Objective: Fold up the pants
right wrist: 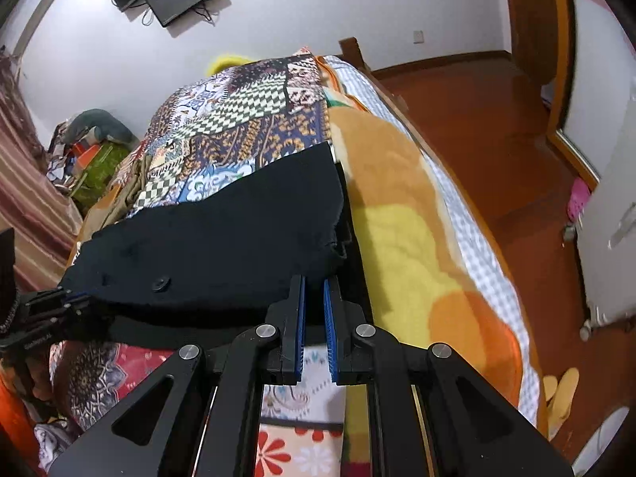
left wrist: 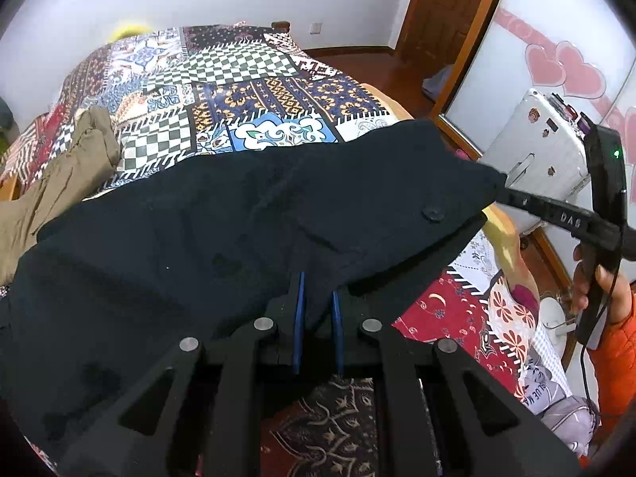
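Black pants (left wrist: 238,214) hang stretched over the patchwork bedspread (left wrist: 238,91), waist end held up between both grippers, a button (left wrist: 433,212) showing near that edge. At the bottom of the left wrist view, my left gripper (left wrist: 318,284) is shut on the pants' near edge, with fabric bunched between the blue pads. My right gripper (left wrist: 501,189) pinches the far right corner. In the right wrist view the right gripper (right wrist: 314,280) is shut on the pants (right wrist: 222,238) at their edge. There the left gripper (right wrist: 73,296) grips the opposite corner.
Khaki pants (left wrist: 59,183) lie crumpled at the bed's left side. An orange and yellow blanket (right wrist: 405,238) covers the bed's right edge above the wooden floor (right wrist: 477,127). A white suitcase (left wrist: 536,147) stands by the wardrobe door. An orange-sleeved hand (left wrist: 584,274) holds the right gripper.
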`<action>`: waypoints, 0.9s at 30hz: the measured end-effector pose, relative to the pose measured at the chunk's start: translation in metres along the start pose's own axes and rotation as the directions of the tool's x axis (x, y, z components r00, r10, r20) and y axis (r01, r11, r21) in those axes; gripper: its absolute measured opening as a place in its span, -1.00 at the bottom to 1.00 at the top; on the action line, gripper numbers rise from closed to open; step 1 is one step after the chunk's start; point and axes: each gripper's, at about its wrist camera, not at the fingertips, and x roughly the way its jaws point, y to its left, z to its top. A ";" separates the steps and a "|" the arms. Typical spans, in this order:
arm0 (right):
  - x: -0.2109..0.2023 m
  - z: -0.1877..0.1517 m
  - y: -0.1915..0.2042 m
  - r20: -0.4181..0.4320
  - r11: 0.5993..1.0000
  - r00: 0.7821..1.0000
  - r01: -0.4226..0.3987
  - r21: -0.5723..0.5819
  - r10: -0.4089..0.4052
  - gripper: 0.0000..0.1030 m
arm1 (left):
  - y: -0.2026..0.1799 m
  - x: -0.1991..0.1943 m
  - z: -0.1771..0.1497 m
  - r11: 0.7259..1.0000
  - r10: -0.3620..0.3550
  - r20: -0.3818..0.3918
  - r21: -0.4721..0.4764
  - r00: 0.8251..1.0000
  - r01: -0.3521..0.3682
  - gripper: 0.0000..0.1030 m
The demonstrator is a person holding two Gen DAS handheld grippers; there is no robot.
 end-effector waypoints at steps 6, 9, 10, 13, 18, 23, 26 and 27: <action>0.000 -0.018 -0.004 -0.015 0.998 0.998 0.058 0.008 -0.058 -0.84 | 0.000 0.009 -0.006 1.000 0.012 -0.032 -0.013 0.999 -0.012 -0.76; 0.003 -0.024 -0.010 -0.049 0.997 0.997 0.063 0.033 -0.061 -0.84 | -0.002 0.004 -0.007 1.000 0.008 -0.029 -0.006 1.000 -0.008 -0.39; 0.002 -0.025 -0.009 -0.047 0.997 0.997 0.067 0.030 -0.066 -0.84 | -0.002 0.001 -0.008 1.000 0.002 -0.022 -0.007 1.000 -0.003 -0.17; -0.007 -0.022 -0.001 -0.030 0.997 0.997 0.072 -0.002 -0.072 -0.84 | -0.001 -0.012 -0.009 1.000 0.009 0.009 -0.016 1.000 -0.009 0.00; -0.015 -0.006 0.021 0.002 0.997 0.999 0.049 -0.058 -0.049 -0.77 | 0.017 -0.051 -0.008 0.998 0.031 0.099 -0.064 0.995 -0.024 0.08; -0.013 0.014 0.059 0.023 0.989 1.000 -0.005 -0.145 0.008 -0.64 | 0.070 -0.099 -0.013 0.977 0.154 0.191 -0.179 0.969 -0.119 0.18; -0.006 0.024 0.086 0.029 0.978 0.999 -0.034 -0.208 0.041 -0.48 | 0.111 -0.123 -0.020 0.945 0.254 0.211 -0.262 0.944 -0.195 0.22; -0.003 0.027 0.095 0.031 0.973 0.998 -0.041 -0.226 0.049 -0.42 | 0.125 -0.130 -0.023 0.931 0.289 0.213 -0.288 0.933 -0.223 0.23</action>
